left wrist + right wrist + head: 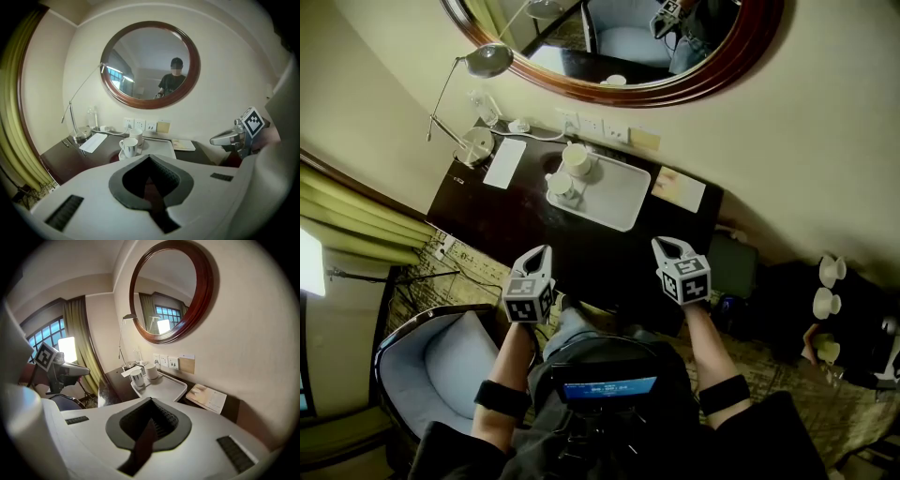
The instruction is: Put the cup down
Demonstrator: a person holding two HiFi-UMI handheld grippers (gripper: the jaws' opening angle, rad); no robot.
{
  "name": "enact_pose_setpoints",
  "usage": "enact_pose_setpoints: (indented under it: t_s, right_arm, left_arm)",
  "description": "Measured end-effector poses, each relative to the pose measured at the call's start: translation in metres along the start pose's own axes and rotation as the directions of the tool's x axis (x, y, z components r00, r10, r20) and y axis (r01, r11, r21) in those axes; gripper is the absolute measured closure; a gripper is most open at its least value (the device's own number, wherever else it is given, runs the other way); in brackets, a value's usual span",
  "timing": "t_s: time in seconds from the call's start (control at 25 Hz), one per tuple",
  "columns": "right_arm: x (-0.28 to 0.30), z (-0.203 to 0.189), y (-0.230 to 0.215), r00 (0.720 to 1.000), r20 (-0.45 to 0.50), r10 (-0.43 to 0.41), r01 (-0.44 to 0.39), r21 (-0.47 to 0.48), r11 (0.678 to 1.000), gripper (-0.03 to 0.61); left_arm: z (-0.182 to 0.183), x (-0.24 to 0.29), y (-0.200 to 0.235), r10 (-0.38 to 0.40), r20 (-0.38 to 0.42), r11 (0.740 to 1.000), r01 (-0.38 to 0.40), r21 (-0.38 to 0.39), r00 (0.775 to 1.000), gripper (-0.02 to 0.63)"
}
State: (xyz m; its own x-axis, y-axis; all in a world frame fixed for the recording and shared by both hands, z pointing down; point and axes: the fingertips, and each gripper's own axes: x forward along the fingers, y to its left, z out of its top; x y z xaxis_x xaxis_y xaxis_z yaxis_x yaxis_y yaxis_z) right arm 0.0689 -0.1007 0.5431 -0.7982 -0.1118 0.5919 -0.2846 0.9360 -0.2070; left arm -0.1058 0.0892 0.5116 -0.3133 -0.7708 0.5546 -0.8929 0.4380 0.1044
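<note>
Two white cups stand on a white tray on the dark desk: one near the wall, the other on a saucer at the tray's left edge. The left gripper view shows the handled cup in front of the far cup. Both grippers hover over the desk's near edge, well short of the tray. My left gripper is shut with nothing in it. My right gripper is shut and empty too. Neither touches a cup.
A desk lamp, a white sheet and a clear bottle are at the desk's left end. A booklet lies right of the tray. A blue armchair is at lower left; several cups stand at right.
</note>
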Motion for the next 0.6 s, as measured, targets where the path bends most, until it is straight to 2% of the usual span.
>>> enact_pose_setpoints:
  t_s: [0.24,0.4,0.6]
  right_arm:
    - [0.003,-0.011,0.001,1.000,-0.013,0.016,-0.016,0.002,1.000,0.577]
    - [0.004,-0.011,0.001,1.000,-0.010,0.026,-0.026,0.004,1.000,0.577]
    - [0.005,-0.017,-0.003,1.000,-0.007,0.023,-0.023,0.011,1.000,0.577]
  left_arm:
    - [-0.007,-0.004,-0.001,0.014,-0.023,0.999,-0.015,-0.036,1.000,0.614]
    - [-0.003,0.000,0.002,0.029,0.000,0.999,-0.029,-0.017,1.000,0.614]
    - [0.002,-0.002,-0.001,0.030,-0.014,1.000,-0.030,-0.006,0.999,0.614]
